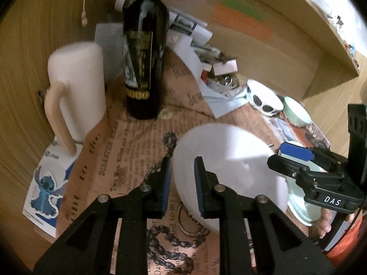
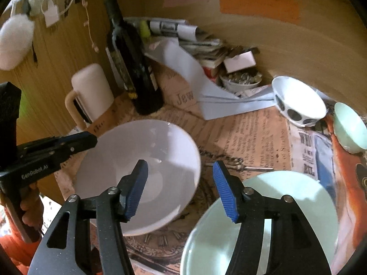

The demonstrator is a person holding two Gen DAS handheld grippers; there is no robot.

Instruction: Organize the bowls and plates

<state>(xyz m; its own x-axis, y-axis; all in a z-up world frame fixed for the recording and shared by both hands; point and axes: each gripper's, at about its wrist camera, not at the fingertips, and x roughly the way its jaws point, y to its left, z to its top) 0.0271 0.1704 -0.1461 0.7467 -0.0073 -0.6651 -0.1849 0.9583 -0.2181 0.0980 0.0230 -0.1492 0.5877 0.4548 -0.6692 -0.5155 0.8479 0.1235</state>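
My left gripper pinches the white bowl's rim at lower centre; my right gripper hangs spread, tilted downward.

Left tongs clamp the white bowl rim beside a dark bottle.

- Glossy, smooth white bowl – glazed ceramic by the look
- Pale green plate, same glossy glaze
- Dark glass bottle, shiny, gold-printed label
- Matt printed newspaper-style paper over the tabletop
- Wood-grain panel behind, smooth
- Ribbed blue pads on matt black plastic fingers
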